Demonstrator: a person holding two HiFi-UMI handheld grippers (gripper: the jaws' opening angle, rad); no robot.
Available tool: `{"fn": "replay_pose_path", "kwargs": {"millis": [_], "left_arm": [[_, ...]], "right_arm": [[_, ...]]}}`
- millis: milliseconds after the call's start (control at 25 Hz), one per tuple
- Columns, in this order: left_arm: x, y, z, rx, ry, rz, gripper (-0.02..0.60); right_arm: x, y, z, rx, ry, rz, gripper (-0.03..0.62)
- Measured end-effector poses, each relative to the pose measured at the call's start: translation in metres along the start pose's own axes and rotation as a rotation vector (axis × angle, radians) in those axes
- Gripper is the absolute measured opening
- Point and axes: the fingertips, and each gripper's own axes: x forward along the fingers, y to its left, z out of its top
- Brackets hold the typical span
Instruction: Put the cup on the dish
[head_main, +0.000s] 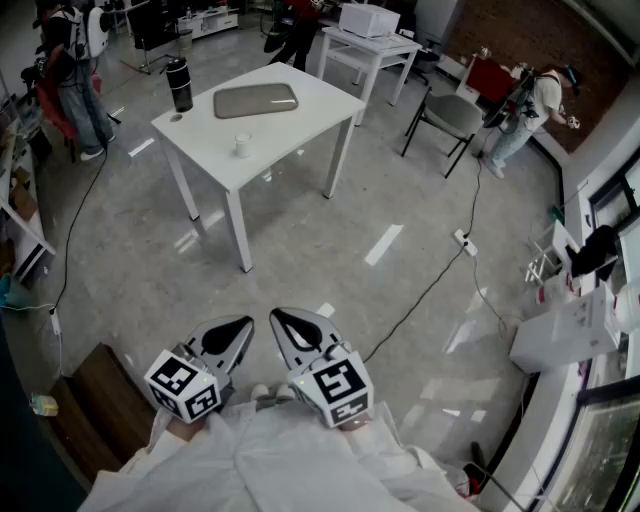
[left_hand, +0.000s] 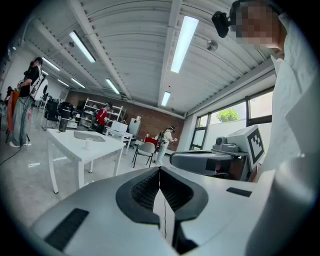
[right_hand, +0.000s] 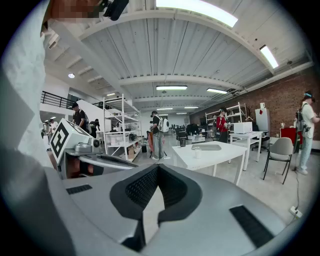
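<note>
While both grippers hang low in front of the person's white sleeves, well short of the white table, neither one grasps anything. The left gripper is clenched: in the left gripper view its two black ribbed pads meet along a thin line, with only floor showing beyond them. The right gripper is clenched in the same way, its pads pressed together on nothing in the right gripper view. The two sit side by side, tips near each other but apart, both pointing across the grey floor toward the table, and each carries its marker cube at the back.

The cup, small and white, stands upright on the tabletop near the edge that faces the person. It is not on the dish, a flat grey rectangular tray with rounded corners that lies just beyond it, nearer the middle of the table; a strip of bare tabletop separates them. A tall black bottle stands at the left corner of the table, and a small round thing lies just beside it, possibly a lid, though it is too small to tell.

Behind the table stands a second white table bearing a white box, with a grey chair to its right. A black cable runs over the floor. Other people stand at the room's edges.
</note>
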Motion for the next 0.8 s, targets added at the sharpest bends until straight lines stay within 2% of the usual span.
{"fn": "replay_pose_path", "kwargs": {"millis": [160,400,640,800], "left_arm": [[-0.003,0.010,0.003,0.005,-0.003,0.031,0.009],[-0.003,0.010,0.008,0.003,-0.016,0.033,0.009],[0.002,0.006,0.001,0.040,0.009,0.038,0.009],[0.003,0.009,-0.004,0.032,0.016,0.050,0.009]], "right_arm": [[-0.003,-0.001,0.001,0.020,0.008,-0.004,0.012],[-0.004,-0.001,0.003,0.016,0.013,-0.011,0.012],[-0.007,-0.006,-0.004,0.032,0.026,-0.015,0.012],[-0.004,-0.009,-0.003,0.036,0.004,-0.003,0.012]]}}
